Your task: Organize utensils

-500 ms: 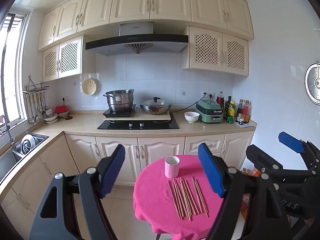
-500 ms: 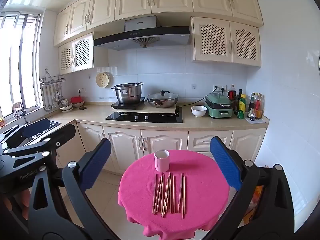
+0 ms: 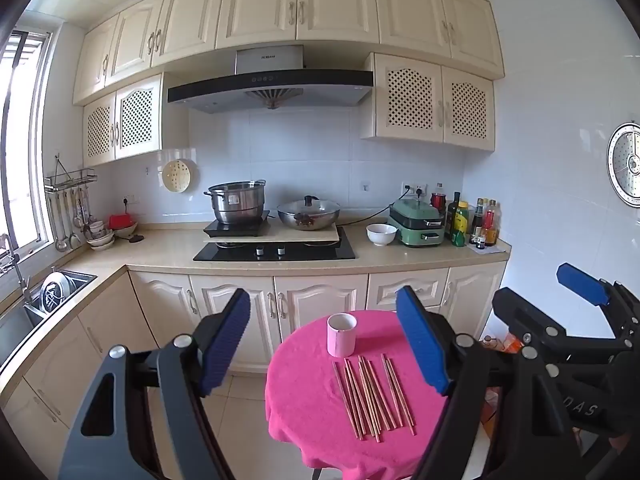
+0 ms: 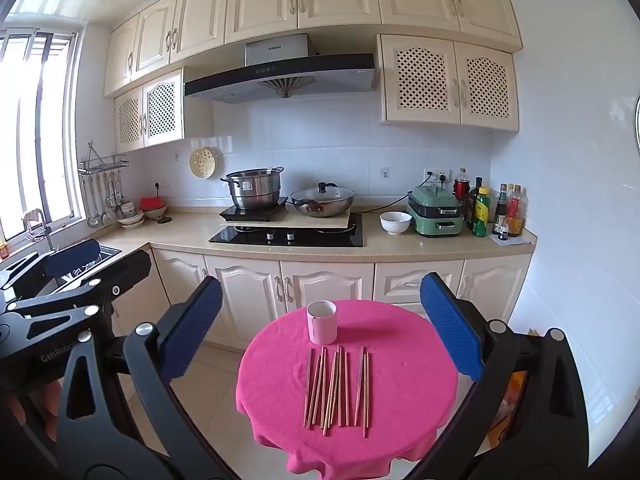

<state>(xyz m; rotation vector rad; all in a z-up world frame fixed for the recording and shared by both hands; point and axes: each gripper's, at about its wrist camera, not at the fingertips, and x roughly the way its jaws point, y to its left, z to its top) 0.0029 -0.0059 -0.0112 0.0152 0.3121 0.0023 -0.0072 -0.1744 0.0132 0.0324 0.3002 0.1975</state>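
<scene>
Well above and short of the round worktop (image 3: 304, 408), both tongs hang in the air with nothing between their blue pads. From its own camera, the left tongs (image 3: 326, 344) stand spread wide, one pad toward the floor side and the other over the worktop's right rim, and they hold nothing. The right tongs (image 4: 322, 324) are spread just as wide and are likewise bare, their pads framing the worktop from either side. Each pair also shows in the other's view: the right one at the far right edge of the left camera, the left one at the far left edge of the right camera, so the two are well apart. The worktop is covered with a bright pink cloth (image 4: 408, 380) that drapes over its edge. On it, near the far rim, a pink cup (image 4: 322, 322) stands upright with its white inside showing. Just in front of the cup lie the wooden chopsticks (image 4: 338, 390), loose on the cloth in a rough row, most of them bunched close and a few crossing, with two lying slightly off to the right of the rest. None is in the cup. Behind the worktop runs a kitchen counter (image 4: 400, 252) with a steel pot (image 4: 254, 190) and a lidded wok (image 4: 322, 200) over the hob, a white bowl (image 4: 395, 222) and a green cooker (image 4: 436, 216).
</scene>
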